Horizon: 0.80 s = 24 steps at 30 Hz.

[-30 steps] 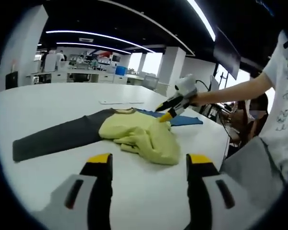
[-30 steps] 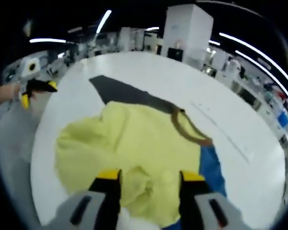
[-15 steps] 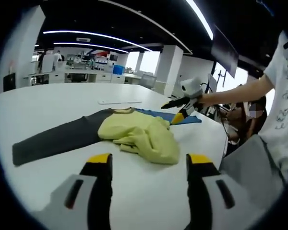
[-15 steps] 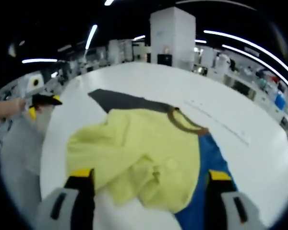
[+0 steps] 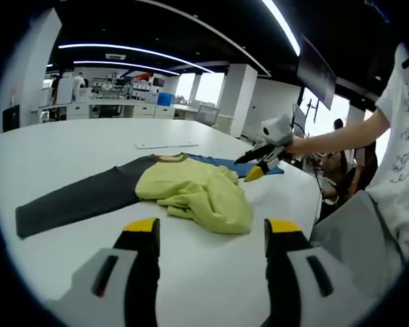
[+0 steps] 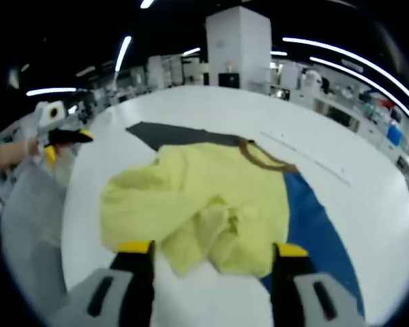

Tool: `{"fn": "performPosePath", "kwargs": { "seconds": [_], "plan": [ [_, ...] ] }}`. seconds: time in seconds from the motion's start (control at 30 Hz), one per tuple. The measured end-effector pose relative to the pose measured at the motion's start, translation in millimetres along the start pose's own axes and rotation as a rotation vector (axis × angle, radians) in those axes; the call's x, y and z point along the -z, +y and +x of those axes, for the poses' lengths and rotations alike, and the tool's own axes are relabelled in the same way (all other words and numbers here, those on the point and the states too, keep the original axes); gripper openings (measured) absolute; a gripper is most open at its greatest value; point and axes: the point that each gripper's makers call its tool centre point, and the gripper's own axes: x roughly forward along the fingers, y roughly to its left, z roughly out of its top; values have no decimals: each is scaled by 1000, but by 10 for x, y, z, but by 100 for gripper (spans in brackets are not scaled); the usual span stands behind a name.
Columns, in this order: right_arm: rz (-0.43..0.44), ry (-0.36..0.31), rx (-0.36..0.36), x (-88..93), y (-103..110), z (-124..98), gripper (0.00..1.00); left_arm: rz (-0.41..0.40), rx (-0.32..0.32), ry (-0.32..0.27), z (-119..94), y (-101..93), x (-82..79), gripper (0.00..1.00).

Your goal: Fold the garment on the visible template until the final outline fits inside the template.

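Note:
A crumpled yellow garment (image 5: 199, 194) with a brown collar (image 6: 262, 158) lies on the white table (image 5: 68, 143). A dark grey strip (image 5: 71, 201) stretches out from one side of it and a blue strip (image 6: 315, 230) from the other. My left gripper (image 5: 211, 235) stands open a little short of the garment, with nothing between its fingers. In the left gripper view, a hand holds my right gripper (image 5: 251, 165) just off the garment's far edge, over the blue strip (image 5: 235, 165). My right gripper (image 6: 213, 251) is open, with the yellow cloth (image 6: 198, 204) lying loose beyond its tips.
A thin white strip (image 5: 167, 144) lies on the table beyond the garment. A person in a white shirt (image 5: 402, 157) stands at the table's edge. Bare tabletop (image 6: 368, 204) surrounds the cloth. My left gripper (image 6: 65, 142) hovers at the table's rim. Desks and pillars fill the background.
My right gripper, which stood over the yellow cloth a second ago, has drawn back off the garment toward the blue strip. The yellow cloth has settled in a loose heap.

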Motion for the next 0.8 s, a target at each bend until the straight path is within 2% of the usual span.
{"fn": "performPosePath", "kwargs": {
  "seconds": [0.07, 0.17, 0.37, 0.5, 0.8],
  "plan": [
    [58, -4, -15, 24, 36, 4, 56, -3, 2, 0, 4, -19, 3, 59],
    [80, -4, -26, 65, 75, 4, 41, -1, 4, 5, 7, -42, 18, 59],
    [101, 8, -44, 162, 187, 63, 33, -2, 4, 10, -3, -58, 34, 59],
    [131, 21, -45, 234, 249, 106, 31, -7, 3, 6, -11, -71, 41, 58],
    [151, 50, -17, 327, 212, 216, 12, -19, 6, 15, -13, -106, 100, 57]
  ]
}}
